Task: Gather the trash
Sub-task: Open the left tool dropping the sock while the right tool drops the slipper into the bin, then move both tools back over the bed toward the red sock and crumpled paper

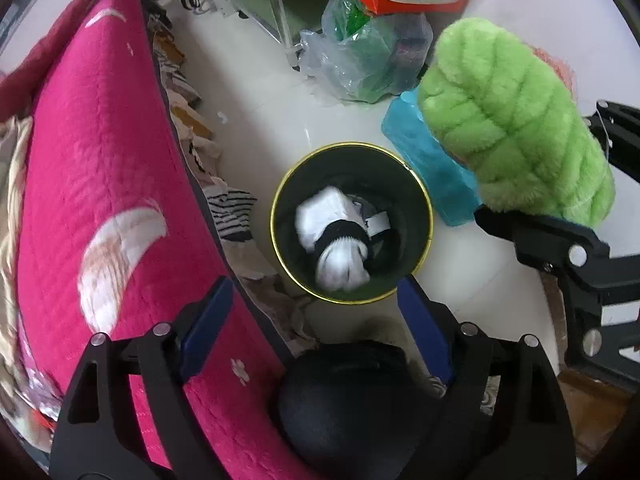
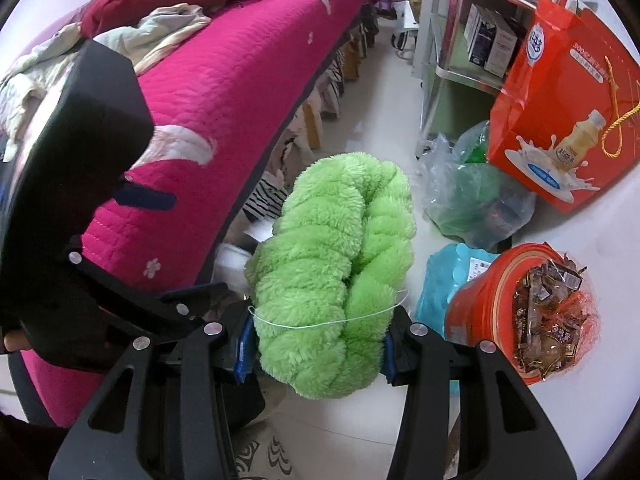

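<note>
A round dark trash bin [image 1: 420, 196] with a gold rim stands on the white floor beside the bed. A white and black wad of trash [image 1: 340, 236] lies inside it. My left gripper [image 1: 316, 320] is open and empty, hovering above the bin's near rim. My right gripper [image 2: 316, 344] is shut on a fluffy green slipper [image 2: 336, 264] and holds it in the air. In the left wrist view the slipper [image 1: 512, 120] hangs to the right of the bin, above its height.
A bed with a pink quilt [image 1: 92, 184] runs along the left. A blue packet [image 1: 432, 160], a clear plastic bag [image 1: 360, 60] and a red box [image 2: 560, 112] lie beyond the bin. A red tub of wrappers [image 2: 488, 312] stands at right.
</note>
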